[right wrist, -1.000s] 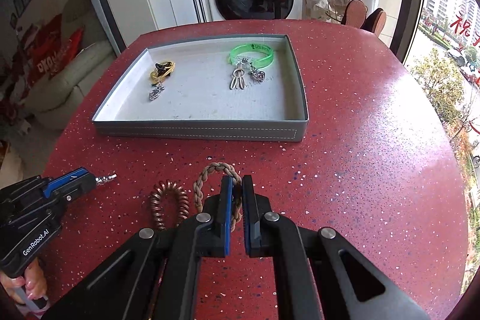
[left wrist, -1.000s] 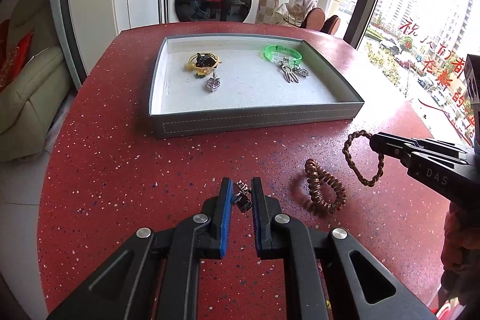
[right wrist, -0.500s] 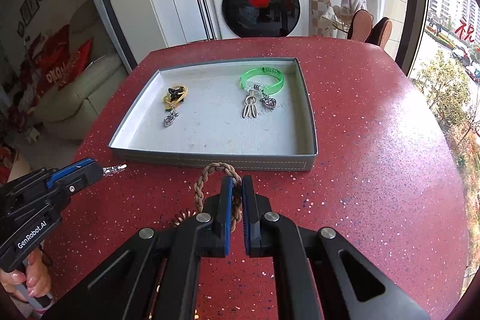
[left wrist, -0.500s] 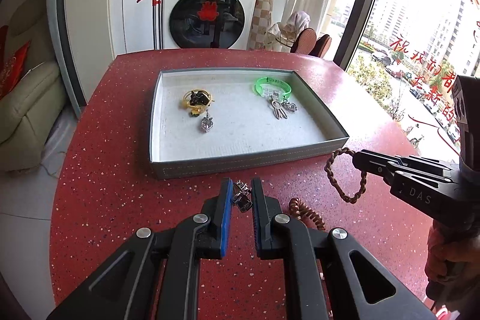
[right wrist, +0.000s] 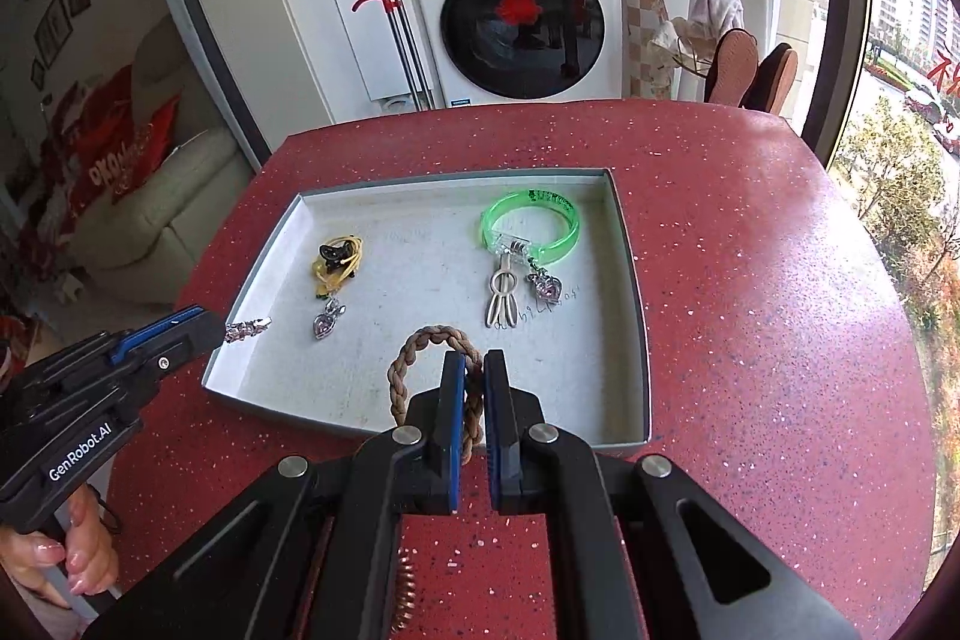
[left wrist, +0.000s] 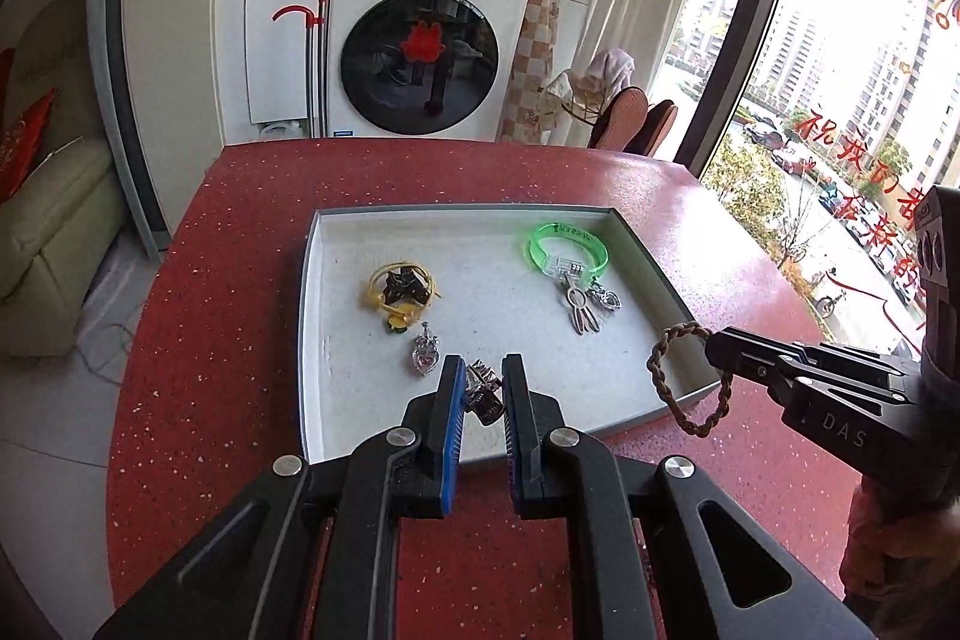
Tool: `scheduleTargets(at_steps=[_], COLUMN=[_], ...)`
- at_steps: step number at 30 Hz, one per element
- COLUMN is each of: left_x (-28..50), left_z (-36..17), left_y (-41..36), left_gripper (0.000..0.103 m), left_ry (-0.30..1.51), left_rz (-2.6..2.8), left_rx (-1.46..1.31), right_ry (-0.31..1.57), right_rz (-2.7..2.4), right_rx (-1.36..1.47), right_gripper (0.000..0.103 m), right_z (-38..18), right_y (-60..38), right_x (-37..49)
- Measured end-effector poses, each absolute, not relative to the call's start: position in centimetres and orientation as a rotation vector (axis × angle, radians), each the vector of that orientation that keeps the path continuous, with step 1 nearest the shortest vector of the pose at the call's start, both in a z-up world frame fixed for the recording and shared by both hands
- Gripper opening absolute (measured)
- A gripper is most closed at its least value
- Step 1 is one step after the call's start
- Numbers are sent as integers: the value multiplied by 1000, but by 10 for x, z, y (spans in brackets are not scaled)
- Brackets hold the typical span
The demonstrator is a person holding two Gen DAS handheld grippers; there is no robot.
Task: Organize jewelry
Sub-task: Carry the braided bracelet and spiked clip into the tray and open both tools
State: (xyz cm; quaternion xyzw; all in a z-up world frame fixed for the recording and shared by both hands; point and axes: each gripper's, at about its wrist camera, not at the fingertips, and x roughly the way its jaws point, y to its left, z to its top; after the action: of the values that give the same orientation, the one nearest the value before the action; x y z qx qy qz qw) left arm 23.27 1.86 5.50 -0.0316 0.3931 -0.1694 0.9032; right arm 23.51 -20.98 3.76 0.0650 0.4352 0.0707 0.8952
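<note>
Red speckled stone tabletop (right wrist: 750, 280) carries a shallow grey tray (right wrist: 637, 292), and both grippers hang over the tray's near edge with a piece each. The left gripper (left wrist: 482, 388) is clenched on a small silver charm (left wrist: 483, 389), nipped only at the fingertips over the near edge toward the left corner; the right gripper (right wrist: 474, 382) is clamped tight on a brown braided cord bracelet (right wrist: 420, 346), whose loop dangles free over the near edge further right. Already in the tray lie a yellow cord piece with a black bow (right wrist: 337, 259) and a heart pendant (right wrist: 326, 323) on the left side, and a green bangle (right wrist: 531, 226) with a silver charm cluster (right wrist: 507, 298) toward the far right corner. The charm looks the riskier load: so little of it is pinched that a jolt could let it twist out and bounce on the stone. The limp bracelet loop might catch on the tray wall if carried low, or land across the silver cluster and tangle with it. With the two grippers near each other over one edge, a careless release from either could knock the other's piece. A coiled brown spiral band (right wrist: 405, 589) lies on the tabletop below the right gripper, not yet in the tray
</note>
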Motion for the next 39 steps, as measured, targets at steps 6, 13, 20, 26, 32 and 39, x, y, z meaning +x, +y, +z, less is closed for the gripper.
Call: scheduleTargets(at_steps=[6, 13, 20, 26, 32, 39], left_x=[264, 295, 314, 320, 322, 319], left_z=[40, 14, -6, -17, -28, -29], left_y=[13, 14, 13, 7, 3, -4], left_gripper=[30, 30, 30, 30, 31, 31], left_ry=[854, 933, 967, 974, 990, 975], left_rz=[-351, -351, -325, -289, -252, -227], left_rx=[-61, -88, -70, -24, 17, 73], right_ry=[931, 970, 989, 1000, 1023, 1029], right_rz=[155, 157, 132, 111, 113, 116], right_rx=[122, 149, 164, 158, 155, 155], right_gripper=[7, 7, 7, 7, 7, 33], right_z=[22, -3, -21, -31, -36, -35], right_y=[-199, -193, -196, -198, -196, -198], right_x=[271, 302, 319, 324, 325, 323])
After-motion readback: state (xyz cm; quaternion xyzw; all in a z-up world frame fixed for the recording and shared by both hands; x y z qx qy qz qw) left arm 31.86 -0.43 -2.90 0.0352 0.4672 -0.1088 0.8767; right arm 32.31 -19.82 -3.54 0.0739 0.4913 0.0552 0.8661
